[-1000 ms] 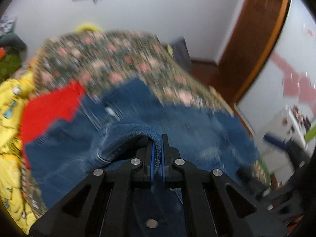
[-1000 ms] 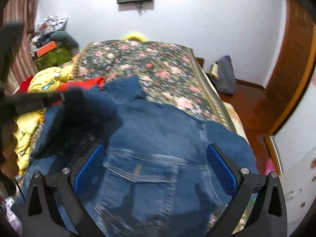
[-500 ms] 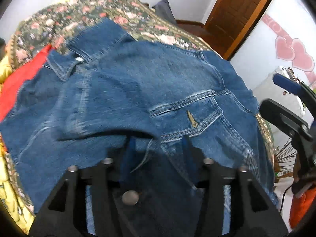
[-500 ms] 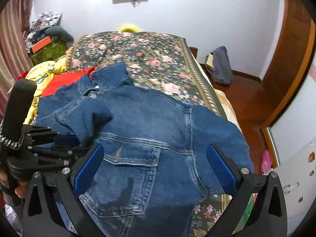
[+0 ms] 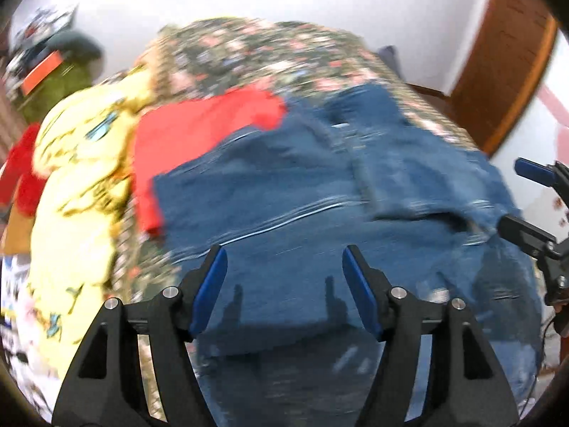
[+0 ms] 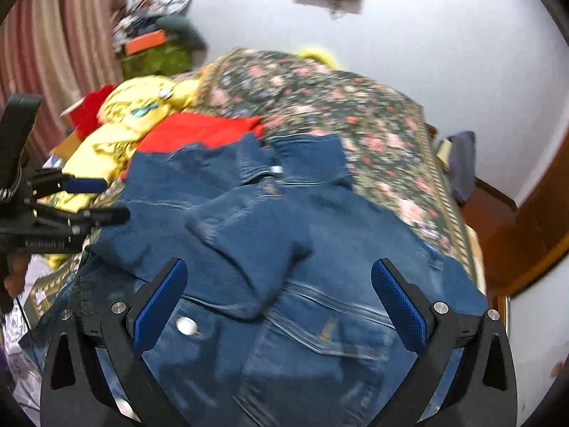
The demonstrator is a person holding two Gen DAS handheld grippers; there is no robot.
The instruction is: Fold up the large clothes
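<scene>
A blue denim jacket (image 5: pixel 302 185) (image 6: pixel 320 249) lies spread front-up on the floral bed cover (image 6: pixel 320 106). One sleeve (image 6: pixel 249 235) is folded across its chest. My left gripper (image 5: pixel 282 252) hovers over the jacket's left part. Its jaws are opening and nothing is between them. In the right wrist view the left gripper (image 6: pixel 89 199) shows at the jacket's left edge. My right gripper (image 6: pixel 279 263) stands wide open above the chest pocket and holds nothing. In the left wrist view the right gripper (image 5: pixel 526 195) shows at the far right edge.
A red garment (image 5: pixel 199 131) and a yellow printed one (image 5: pixel 78 163) lie left of the jacket on the bed. A cluttered stand (image 6: pixel 156 46) and a striped curtain (image 6: pixel 53 53) are at the back left. A wooden door (image 5: pixel 505 53) and a dark bag (image 6: pixel 462 163) are on the right.
The left gripper, shut on the denim sleeve a second ago, let it go across the jacket, opened and swung left. The right gripper stayed open and shifted a little.
</scene>
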